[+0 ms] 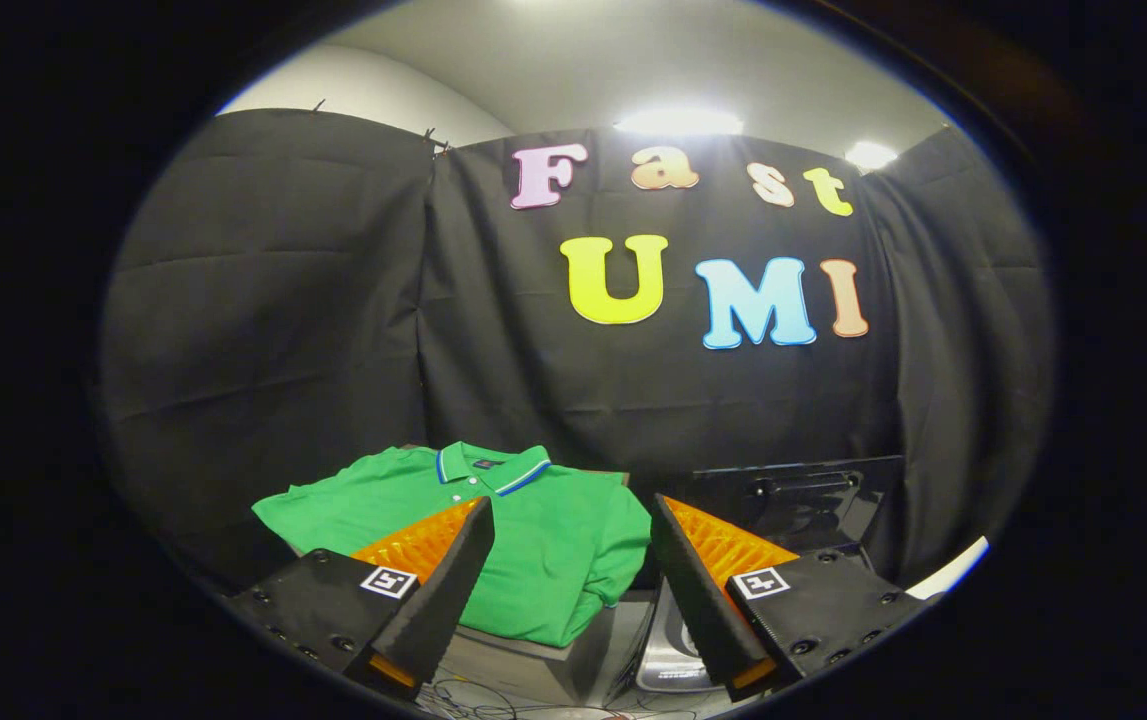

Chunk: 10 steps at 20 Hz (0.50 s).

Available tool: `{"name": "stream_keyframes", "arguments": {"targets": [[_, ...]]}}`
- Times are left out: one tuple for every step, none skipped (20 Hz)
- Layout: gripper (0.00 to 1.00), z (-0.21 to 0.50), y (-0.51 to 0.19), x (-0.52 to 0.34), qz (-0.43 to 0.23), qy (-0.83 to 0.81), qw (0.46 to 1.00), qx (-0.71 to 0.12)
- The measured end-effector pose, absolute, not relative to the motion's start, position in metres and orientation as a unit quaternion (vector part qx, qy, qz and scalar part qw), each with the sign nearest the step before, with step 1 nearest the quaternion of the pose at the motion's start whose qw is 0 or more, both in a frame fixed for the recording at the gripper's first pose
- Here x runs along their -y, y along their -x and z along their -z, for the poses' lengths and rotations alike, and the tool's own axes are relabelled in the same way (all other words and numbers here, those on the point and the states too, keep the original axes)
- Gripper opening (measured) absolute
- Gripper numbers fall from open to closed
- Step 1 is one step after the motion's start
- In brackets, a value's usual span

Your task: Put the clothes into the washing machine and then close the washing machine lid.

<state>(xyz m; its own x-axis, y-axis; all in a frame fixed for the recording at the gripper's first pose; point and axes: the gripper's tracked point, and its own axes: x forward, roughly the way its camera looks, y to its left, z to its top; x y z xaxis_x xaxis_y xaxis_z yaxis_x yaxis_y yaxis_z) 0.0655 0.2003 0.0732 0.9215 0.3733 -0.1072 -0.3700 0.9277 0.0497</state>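
While the fingers (569, 560) stand spread, a folded green shirt (543, 540) lies just beyond them.

Shirt (543, 540) beside washing machine (783, 500), beyond claw (568, 600)

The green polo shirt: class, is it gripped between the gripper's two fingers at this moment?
No: the green polo shirt lies folded on a box ahead of the open gripper, whose fingers touch nothing.
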Motion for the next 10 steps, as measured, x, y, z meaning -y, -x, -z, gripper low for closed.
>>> {"name": "stream_keyframes", "arguments": {"targets": [[0.98, -0.074, -0.067, -0.208, -0.194, -0.017, 0.979, -0.061], [0.98, -0.071, -0.069, -0.214, -0.197, -0.019, 0.978, -0.068], [0.98, -0.071, -0.071, -0.219, -0.199, -0.023, 0.977, -0.074], [0.98, -0.070, -0.075, -0.227, -0.202, -0.027, 0.976, -0.079], [0.98, -0.069, -0.078, -0.233, -0.202, -0.027, 0.975, -0.086], [0.98, -0.067, -0.081, -0.239, -0.205, -0.027, 0.974, -0.094], [0.97, -0.066, -0.085, -0.245, -0.206, -0.027, 0.973, -0.099], [0.97, -0.066, -0.088, -0.252, -0.209, -0.029, 0.972, -0.104], [0.97, -0.066, -0.090, -0.260, -0.214, -0.031, 0.971, -0.106], [0.96, -0.065, -0.093, -0.267, -0.217, -0.029, 0.970, -0.108]]}}
